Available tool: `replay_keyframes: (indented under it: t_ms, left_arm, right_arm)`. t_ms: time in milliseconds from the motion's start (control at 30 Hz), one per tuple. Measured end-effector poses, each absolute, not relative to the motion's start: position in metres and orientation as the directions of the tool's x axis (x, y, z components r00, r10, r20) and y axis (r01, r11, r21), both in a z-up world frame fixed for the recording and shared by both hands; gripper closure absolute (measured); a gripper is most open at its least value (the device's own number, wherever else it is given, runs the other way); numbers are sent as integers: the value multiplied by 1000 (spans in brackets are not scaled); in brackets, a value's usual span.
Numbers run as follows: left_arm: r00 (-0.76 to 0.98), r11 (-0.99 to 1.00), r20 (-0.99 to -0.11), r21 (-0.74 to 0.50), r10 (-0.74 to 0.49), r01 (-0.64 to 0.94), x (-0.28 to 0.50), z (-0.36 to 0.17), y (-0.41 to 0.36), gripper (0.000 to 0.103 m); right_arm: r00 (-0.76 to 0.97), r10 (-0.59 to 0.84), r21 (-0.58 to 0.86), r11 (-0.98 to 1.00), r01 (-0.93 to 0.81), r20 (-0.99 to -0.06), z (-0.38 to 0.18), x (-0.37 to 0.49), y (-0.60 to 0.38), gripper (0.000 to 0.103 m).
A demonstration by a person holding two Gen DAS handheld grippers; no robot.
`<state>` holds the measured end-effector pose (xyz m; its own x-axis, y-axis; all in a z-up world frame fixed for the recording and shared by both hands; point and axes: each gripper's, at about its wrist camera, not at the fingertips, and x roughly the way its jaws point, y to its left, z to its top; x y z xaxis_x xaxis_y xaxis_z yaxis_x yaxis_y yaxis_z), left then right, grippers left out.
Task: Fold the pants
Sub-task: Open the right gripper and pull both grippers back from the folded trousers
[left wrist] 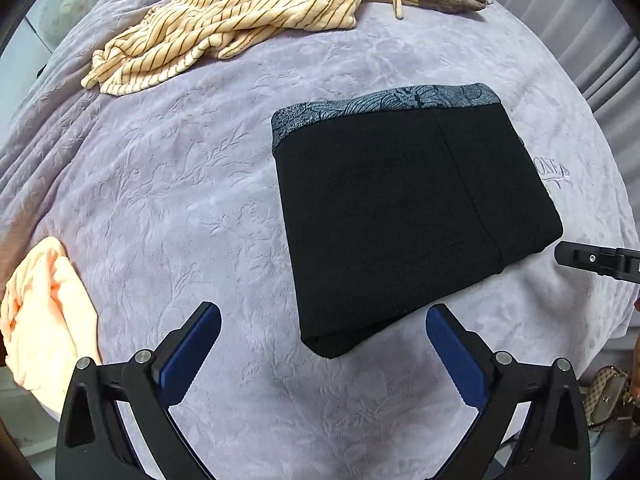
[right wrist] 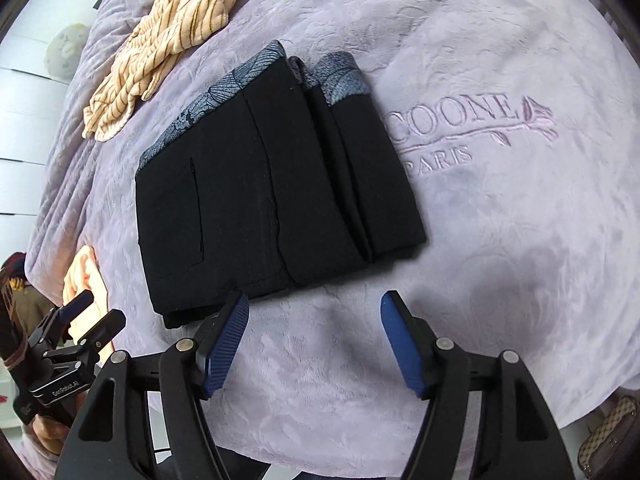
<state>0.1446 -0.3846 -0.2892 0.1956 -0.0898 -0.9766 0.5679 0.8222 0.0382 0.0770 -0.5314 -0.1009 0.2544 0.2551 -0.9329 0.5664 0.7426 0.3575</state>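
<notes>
Black pants [left wrist: 400,216] [right wrist: 264,200] with a grey patterned waistband lie folded into a compact rectangle on the lilac blanket [left wrist: 180,200] [right wrist: 500,220]. My left gripper [left wrist: 323,316] hangs open above the blanket just in front of the bundle's near corner, with nothing between its blue pads [left wrist: 188,356]. My right gripper [right wrist: 314,304] is open too, nothing in it, its left pad [right wrist: 224,344] beside the near edge of the pants. In the right wrist view the left gripper [right wrist: 90,312] shows at the lower left. One finger [left wrist: 596,264] of the right gripper enters the left wrist view from the right.
A cream striped garment [left wrist: 224,24] [right wrist: 160,52] lies crumpled at the far side of the bed. A peach cloth [left wrist: 44,320] [right wrist: 86,280] sits at the near left edge. A patterned bag [left wrist: 608,396] [right wrist: 608,436] stands beside the bed at the lower right.
</notes>
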Motion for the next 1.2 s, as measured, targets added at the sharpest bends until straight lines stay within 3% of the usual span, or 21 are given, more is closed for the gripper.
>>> replay_keyframes:
  t_ms: [33,67,667,1200]
  left_arm:
    - [196,821,-977,40,-88,569,145,-289,-384,0]
    - [194,821,-977,39,-87,569,145,-289,-383,0]
    - [119,835,-991,22,-52,550,134,-295,-381,0]
    - [93,869,-995,8,-43,495,143,-304,-370,0]
  right_arm:
    - [255,250,354,740,571,-934,-101,74,-531,12]
    - [259,251,357,737,573,-933,-101,72,-530,12]
    - [236,326,402,715,573,-916,-110,57,-509,12]
    - [245,248,346,742,574,-937,-94,62,-548,12]
